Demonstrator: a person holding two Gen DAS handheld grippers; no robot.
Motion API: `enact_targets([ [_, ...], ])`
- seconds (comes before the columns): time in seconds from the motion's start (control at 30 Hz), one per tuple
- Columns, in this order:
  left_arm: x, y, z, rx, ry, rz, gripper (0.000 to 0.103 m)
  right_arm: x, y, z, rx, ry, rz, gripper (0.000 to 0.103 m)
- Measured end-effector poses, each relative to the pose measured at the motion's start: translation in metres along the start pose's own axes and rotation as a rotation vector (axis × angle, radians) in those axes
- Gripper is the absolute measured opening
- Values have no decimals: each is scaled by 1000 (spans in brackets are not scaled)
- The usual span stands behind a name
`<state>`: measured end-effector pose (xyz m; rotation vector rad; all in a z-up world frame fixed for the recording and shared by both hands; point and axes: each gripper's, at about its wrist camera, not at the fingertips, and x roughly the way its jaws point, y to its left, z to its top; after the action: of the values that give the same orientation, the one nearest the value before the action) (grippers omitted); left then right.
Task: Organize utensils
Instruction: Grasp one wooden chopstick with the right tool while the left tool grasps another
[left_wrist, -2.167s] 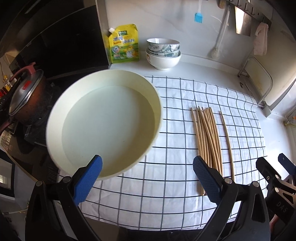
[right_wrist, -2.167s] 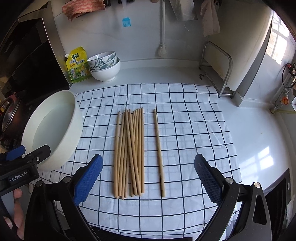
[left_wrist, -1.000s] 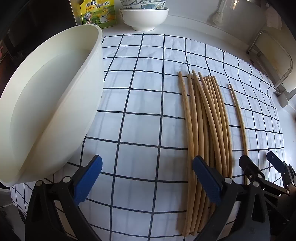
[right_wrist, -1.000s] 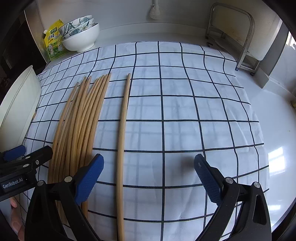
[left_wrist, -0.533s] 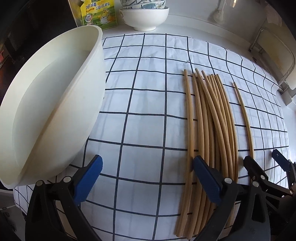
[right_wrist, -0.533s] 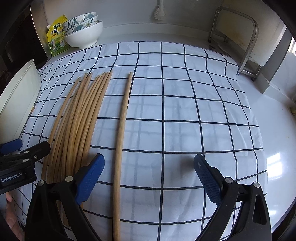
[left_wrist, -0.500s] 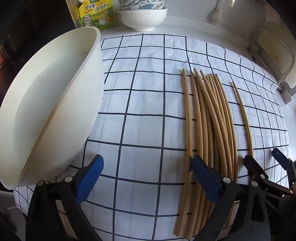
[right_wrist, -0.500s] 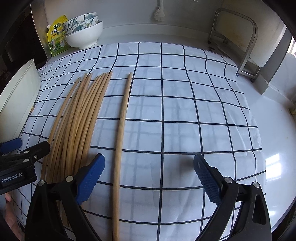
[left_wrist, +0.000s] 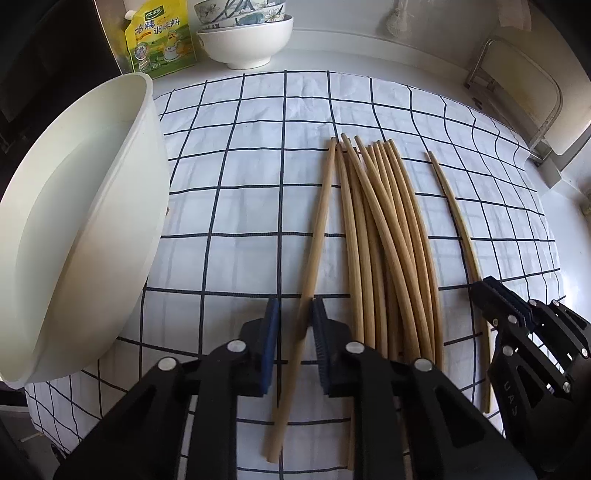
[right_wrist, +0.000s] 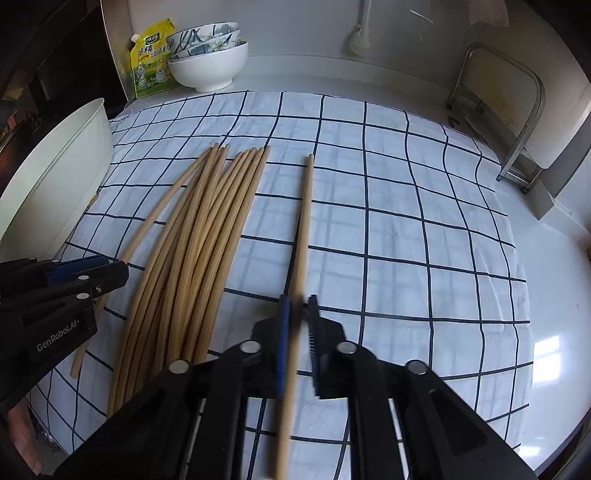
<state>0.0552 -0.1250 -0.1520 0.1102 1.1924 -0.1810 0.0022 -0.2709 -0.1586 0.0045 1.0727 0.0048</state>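
Beside bundled chopsticks (left_wrist: 384, 251), basin (left_wrist: 122, 236) crowds cloth (left_wrist: 240, 192).

Chopsticks (left_wrist: 388, 236): about ten. Big basin (left_wrist: 74, 221): one. Stacked bowls (left_wrist: 245, 40): three. Seasoning pouch (left_wrist: 160, 38): one.

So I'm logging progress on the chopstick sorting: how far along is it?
Barely begun: nothing looks put away, and the big white basin holds no chopsticks. In hand: the left gripper has just closed on the bundle's leftmost chopstick, the right gripper on the lone chopstick. Left: the bundle on the checked cloth.
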Motion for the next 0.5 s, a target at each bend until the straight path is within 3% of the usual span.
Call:
enact_targets([
  [0.07,0,3,-2,9,7,-8,7,0,-2,1,17,5,17,6],
  [0.27,-3,2,1,7,37,-72,7,-7,-12,2,79,19,54,6],
  [0.5,-46,17,10,17,-26,-129,7,-43,-9,22,110,-34,63,6],
])
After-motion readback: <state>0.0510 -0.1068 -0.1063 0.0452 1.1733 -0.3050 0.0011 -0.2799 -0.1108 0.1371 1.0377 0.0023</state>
